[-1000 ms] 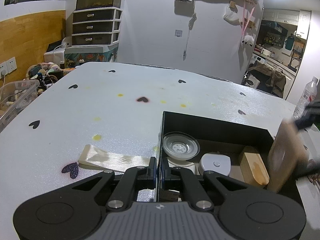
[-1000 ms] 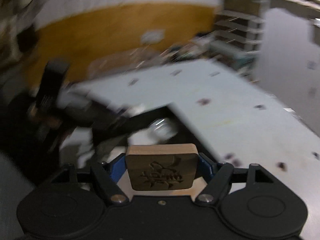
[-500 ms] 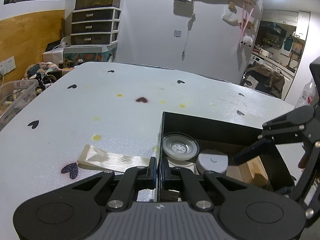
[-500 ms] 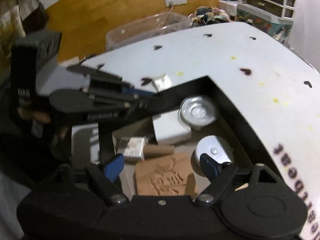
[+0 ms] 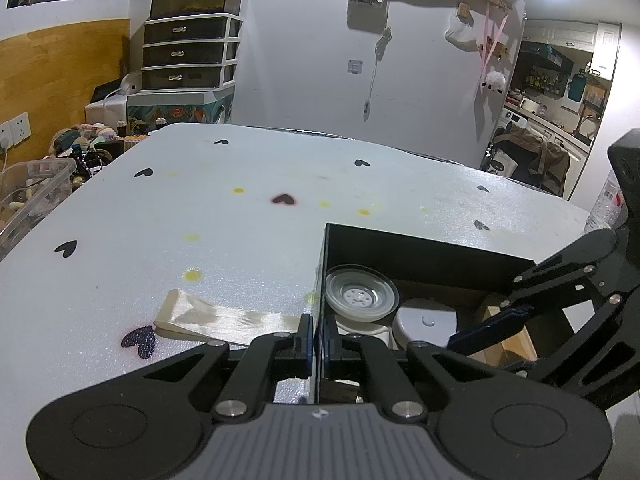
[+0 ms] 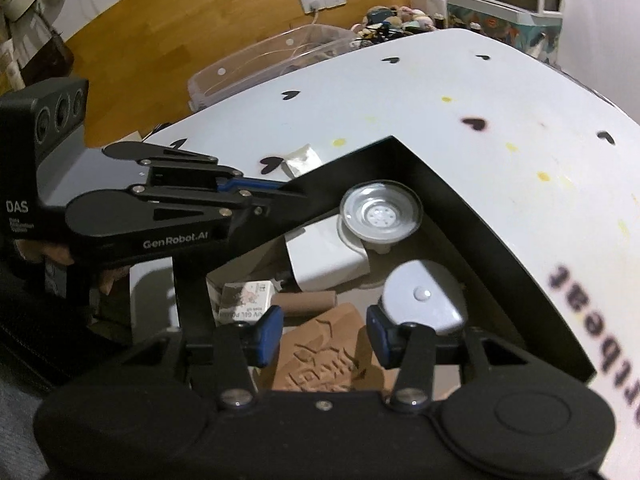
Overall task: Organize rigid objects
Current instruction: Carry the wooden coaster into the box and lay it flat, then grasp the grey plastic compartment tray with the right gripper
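A black box point(image 6: 472, 216) stands on the white table; it also shows in the left wrist view point(image 5: 420, 248). My left gripper point(image 5: 318, 340) is shut on the box's left wall; it also shows in the right wrist view point(image 6: 276, 192). My right gripper point(image 6: 322, 336) is open above the box, over an engraved wooden coaster point(image 6: 320, 356) that lies inside. The box also holds a clear round lid point(image 6: 380, 212), a grey round device point(image 6: 424, 296), a white block point(image 6: 324, 260), a small printed packet point(image 6: 244, 304) and a brown cylinder point(image 6: 304, 302).
A folded shiny strip point(image 5: 224, 318) lies on the table left of the box. A clear plastic bin point(image 6: 272, 60) sits past the table's far edge. A water bottle point(image 5: 606, 204) stands at the right. The table point(image 5: 240, 220) bears black heart marks.
My right gripper brought the wooden coaster over the box, opened and let it go inside. It has since drawn back slightly. The left gripper has stayed put on the wall.
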The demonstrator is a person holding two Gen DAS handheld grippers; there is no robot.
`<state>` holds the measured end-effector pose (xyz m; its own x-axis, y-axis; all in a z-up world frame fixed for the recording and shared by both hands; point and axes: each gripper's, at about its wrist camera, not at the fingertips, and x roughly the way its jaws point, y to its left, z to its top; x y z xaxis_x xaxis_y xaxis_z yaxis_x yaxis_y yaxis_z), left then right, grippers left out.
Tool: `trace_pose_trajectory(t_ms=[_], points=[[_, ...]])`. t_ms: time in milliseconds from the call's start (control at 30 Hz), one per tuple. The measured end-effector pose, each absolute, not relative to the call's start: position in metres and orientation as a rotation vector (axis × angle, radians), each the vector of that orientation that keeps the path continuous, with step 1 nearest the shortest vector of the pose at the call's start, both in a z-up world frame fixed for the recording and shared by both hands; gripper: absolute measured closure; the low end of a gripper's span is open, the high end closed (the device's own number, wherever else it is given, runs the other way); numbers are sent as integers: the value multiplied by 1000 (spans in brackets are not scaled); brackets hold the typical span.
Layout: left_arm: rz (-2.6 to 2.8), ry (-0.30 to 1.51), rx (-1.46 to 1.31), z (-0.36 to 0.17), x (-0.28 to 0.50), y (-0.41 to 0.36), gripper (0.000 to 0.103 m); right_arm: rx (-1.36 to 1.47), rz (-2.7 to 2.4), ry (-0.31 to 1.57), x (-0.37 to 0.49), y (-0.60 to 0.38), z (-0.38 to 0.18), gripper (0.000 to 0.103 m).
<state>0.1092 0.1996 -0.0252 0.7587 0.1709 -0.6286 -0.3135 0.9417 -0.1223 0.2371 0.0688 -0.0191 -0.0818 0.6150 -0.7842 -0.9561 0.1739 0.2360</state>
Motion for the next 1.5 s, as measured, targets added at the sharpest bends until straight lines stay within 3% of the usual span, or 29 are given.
trace_pose_trajectory(t_ms=[300, 500, 667, 767, 833, 900, 1500], points=[[268, 660, -228, -26, 110, 200, 99, -402, 1351, 1040, 239, 62, -33, 55], [267, 660, -228, -27, 110, 201, 99, -368, 1347, 1000, 234, 54, -25, 55], [268, 660, -228, -27, 111, 201, 99, -289, 1300, 950, 238, 31, -7, 41], [268, 660, -229, -27, 111, 201, 99, -257, 1258, 899, 238, 13, 4, 24], [268, 660, -229, -28, 111, 202, 99, -243, 1226, 865, 235, 2, 9, 4], [268, 660, -229, -27, 111, 202, 99, -227, 1184, 828, 234, -10, 13, 1], [273, 659, -232, -27, 110, 204, 99, 51, 577, 675, 226, -146, -9, 0]])
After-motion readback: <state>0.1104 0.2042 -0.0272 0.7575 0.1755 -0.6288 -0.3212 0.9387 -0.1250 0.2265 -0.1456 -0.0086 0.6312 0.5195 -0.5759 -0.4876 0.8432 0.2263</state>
